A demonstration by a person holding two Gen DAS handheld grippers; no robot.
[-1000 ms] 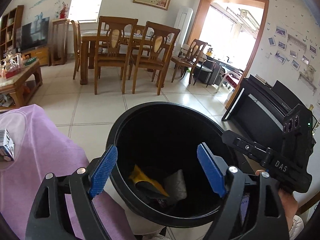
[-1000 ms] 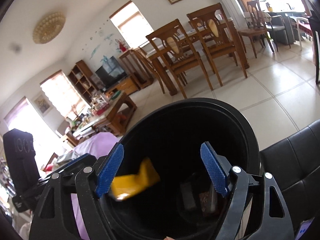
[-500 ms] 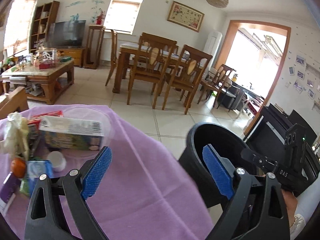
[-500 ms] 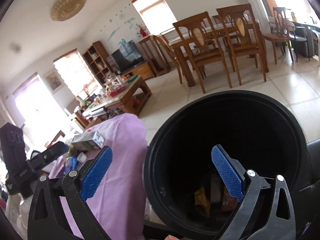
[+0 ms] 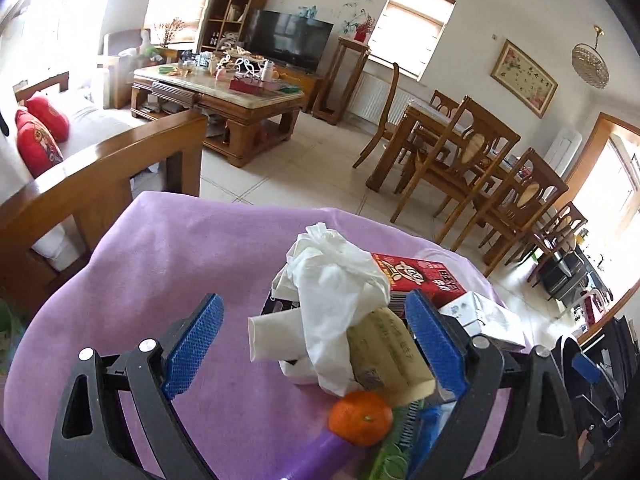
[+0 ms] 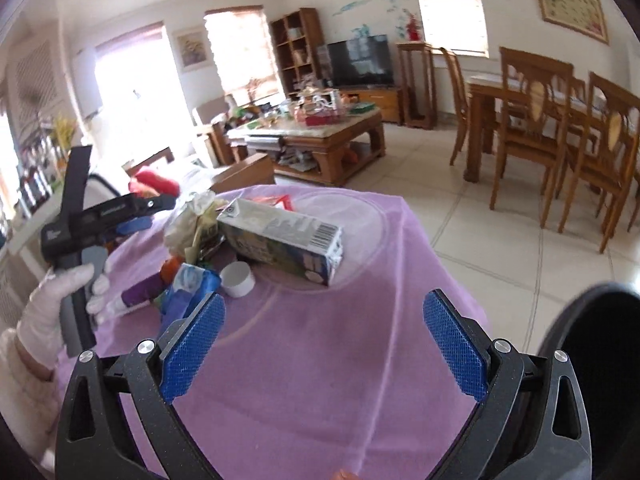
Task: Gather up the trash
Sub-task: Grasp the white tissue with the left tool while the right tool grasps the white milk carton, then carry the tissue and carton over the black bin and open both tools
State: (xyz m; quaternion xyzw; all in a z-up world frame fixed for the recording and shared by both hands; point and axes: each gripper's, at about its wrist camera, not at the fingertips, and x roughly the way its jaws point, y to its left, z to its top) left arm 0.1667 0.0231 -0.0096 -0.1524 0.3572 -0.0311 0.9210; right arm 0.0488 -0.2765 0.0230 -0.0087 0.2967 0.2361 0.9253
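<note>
A trash pile lies on a purple-clothed table [image 5: 180,264]. In the left wrist view my left gripper [image 5: 316,350] is open and empty, its jaws straddling a crumpled white tissue [image 5: 336,280], a rolled paper cup [image 5: 276,338] and a tan wrapper [image 5: 388,356]; an orange [image 5: 360,418] sits below, a red box [image 5: 420,280] behind. In the right wrist view my right gripper [image 6: 324,346] is open and empty above bare cloth [image 6: 320,360], short of a drink carton [image 6: 284,240] and a white cap [image 6: 238,279]. The black bin's rim [image 6: 588,360] is at the right.
A wooden sofa arm [image 5: 100,172] stands just beyond the table's far left edge. A coffee table [image 6: 320,136] and dining chairs [image 6: 560,128] stand further off on the tiled floor. The left gripper's handle and gloved hand [image 6: 52,312] are at the left of the right wrist view.
Both grippers have swung left, away from the black bin and over the purple table. The left one now straddles the trash pile. Both stay open and empty.
</note>
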